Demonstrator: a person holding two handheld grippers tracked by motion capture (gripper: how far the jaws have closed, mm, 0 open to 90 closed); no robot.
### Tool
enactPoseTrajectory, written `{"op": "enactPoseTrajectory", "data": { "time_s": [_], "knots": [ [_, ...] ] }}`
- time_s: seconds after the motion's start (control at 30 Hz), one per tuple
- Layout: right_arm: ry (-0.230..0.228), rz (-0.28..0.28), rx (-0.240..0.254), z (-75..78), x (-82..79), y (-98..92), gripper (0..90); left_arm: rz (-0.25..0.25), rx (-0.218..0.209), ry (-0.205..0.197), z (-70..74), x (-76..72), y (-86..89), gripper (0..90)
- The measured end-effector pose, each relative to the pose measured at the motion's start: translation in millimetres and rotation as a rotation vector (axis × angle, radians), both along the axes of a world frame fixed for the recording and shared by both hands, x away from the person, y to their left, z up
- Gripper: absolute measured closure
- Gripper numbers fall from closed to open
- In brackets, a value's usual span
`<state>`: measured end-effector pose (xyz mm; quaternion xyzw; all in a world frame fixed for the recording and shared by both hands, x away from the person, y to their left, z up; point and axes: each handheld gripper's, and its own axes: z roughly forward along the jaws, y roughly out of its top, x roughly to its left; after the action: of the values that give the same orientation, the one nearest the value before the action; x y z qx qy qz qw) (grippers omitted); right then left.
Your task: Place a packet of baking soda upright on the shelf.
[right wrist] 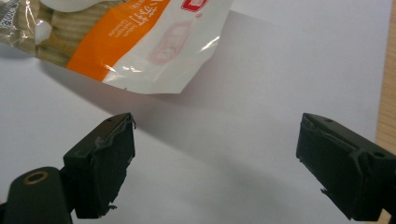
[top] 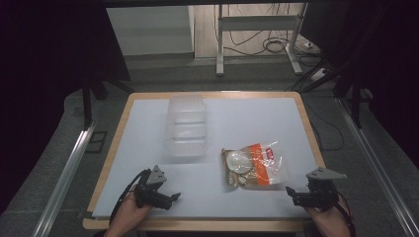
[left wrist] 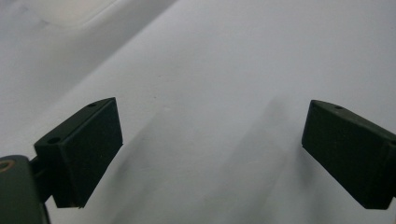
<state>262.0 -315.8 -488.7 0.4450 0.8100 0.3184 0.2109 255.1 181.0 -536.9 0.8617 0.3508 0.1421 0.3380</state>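
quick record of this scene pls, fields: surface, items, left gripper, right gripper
surface: white sheet on a wooden table
items: clear plastic container at centre; snack bag with orange band to its right, apart from it
left gripper: near front edge, jaws open, nothing between them
right gripper: just short of the snack bag's corner, jaws open, not touching it

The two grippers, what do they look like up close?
Both the left gripper and the right gripper are black, each with a grey three-cornered plate on top and a dark cable trailing back. Their jaws end in blocky black pads; the right gripper's pads have frayed edges.
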Motion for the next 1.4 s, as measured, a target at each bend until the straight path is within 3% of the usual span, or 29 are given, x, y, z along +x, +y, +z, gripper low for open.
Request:
{"op": "enactPoseTrajectory", "data": {
  "time_s": [0.43, 0.77, 0.87, 1.1, 1.4],
  "knots": [
    [0.023, 0.04, -0.007, -0.4, 7.2, 12.7, 15.1, -0.001, -0.001, 0.002, -0.3, 0.2, 0.0, 5.2],
    [0.028, 0.046, 0.117, 0.9, 16.9, 11.7, 14.9, -0.002, -0.001, 0.004, -0.8, 0.5, -0.4, 5.2],
    [0.022, 0.053, 0.127, 1.4, 18.2, 13.2, 15.0, -0.002, 0.0, 0.004, -1.0, 0.6, -0.7, 5.2],
    [0.003, 0.066, 0.11, 2.1, 25.1, 17.7, 16.5, -0.004, 0.002, 0.004, -1.4, 0.7, -1.3, 5.2],
    [0.034, 0.085, 0.118, -4.3, 39.0, 20.3, 18.0, -0.006, 0.01, 0.005, -2.1, 0.8, -2.6, 5.3]
  ]
}}
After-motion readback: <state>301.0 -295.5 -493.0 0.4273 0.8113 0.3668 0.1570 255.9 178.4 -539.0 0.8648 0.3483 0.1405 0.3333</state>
